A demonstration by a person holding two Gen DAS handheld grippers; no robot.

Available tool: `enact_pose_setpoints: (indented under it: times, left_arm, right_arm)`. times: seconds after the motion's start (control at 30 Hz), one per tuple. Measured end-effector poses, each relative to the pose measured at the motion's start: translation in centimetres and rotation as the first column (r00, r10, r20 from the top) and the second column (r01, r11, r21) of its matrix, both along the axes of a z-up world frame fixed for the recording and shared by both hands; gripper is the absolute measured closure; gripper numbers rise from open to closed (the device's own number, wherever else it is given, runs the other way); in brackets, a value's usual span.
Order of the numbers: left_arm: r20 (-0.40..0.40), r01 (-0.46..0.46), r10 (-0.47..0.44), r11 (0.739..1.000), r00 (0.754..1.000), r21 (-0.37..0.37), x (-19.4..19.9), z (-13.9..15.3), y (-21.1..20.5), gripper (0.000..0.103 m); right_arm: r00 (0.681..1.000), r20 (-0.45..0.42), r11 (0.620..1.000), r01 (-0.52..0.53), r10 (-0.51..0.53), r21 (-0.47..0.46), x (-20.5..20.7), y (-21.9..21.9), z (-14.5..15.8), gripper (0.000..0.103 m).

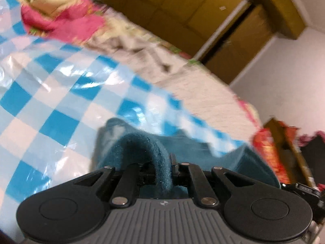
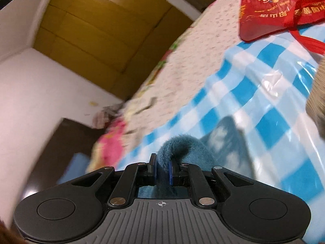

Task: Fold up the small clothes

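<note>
A small teal fleece garment (image 1: 130,148) hangs between both grippers above a blue-and-white checked plastic sheet (image 1: 50,85) on a bed. My left gripper (image 1: 162,168) is shut on a bunched edge of the garment. My right gripper (image 2: 162,170) is shut on another edge of the same garment (image 2: 182,148), pinched between its blue pads. The rest of the garment (image 2: 225,136) droops onto the checked sheet (image 2: 264,105). Both views are tilted and blurred by motion.
A pink and cream floral blanket (image 1: 61,20) lies bunched at the far end of the bed. A red printed bag (image 2: 278,6) sits on the sheet. A beige cloth (image 2: 316,101) is at the right edge. Wooden wardrobe doors (image 1: 182,6) and a white wall stand behind.
</note>
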State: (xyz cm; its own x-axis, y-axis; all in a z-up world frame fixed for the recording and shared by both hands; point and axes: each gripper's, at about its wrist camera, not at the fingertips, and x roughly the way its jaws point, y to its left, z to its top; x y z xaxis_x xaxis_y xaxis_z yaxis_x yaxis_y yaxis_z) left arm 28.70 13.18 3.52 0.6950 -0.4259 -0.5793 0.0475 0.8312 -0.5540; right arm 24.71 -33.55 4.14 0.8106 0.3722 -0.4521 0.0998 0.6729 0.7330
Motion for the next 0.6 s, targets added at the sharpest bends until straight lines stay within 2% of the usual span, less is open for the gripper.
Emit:
enact_pose_setpoints:
  times: [0.13,0.23,0.37,0.43,0.5,0.6]
  left_arm:
    - [-0.062,-0.039,0.041,0.999,0.997,0.024,1.9,-3.0,-0.4,0.082]
    - [-0.061,-0.046,0.045,0.999,0.997,-0.019,1.7,-2.7,0.4,0.079]
    - [-0.087,-0.06,0.055,0.996,0.995,-0.067,1.7,-2.1,1.1,0.077]
    - [-0.109,-0.082,0.07,0.991,0.992,-0.107,1.6,-1.9,1.4,0.076]
    - [-0.122,-0.105,0.088,0.985,0.989,-0.134,1.9,-1.8,1.5,0.074]
    - [-0.114,-0.111,0.095,0.983,0.989,-0.144,1.9,-1.3,1.3,0.07]
  right_arm:
    - [0.997,-0.069,0.997,0.016,-0.022,-0.078,2.9,1.2,-3.5,0.091]
    - [0.996,-0.082,0.999,0.038,-0.036,0.023,3.3,0.1,-4.0,0.088]
    - [0.997,-0.067,0.997,0.028,-0.024,0.068,2.5,-0.7,-2.9,0.085]
    - [0.999,-0.049,0.997,0.014,-0.011,0.074,2.0,-0.5,-2.1,0.081]
    - [0.999,-0.035,0.995,0.005,-0.002,0.101,2.1,-0.5,-1.6,0.069]
    - [1.0,-0.002,0.995,0.02,-0.019,0.097,2.3,-0.6,-0.6,0.066]
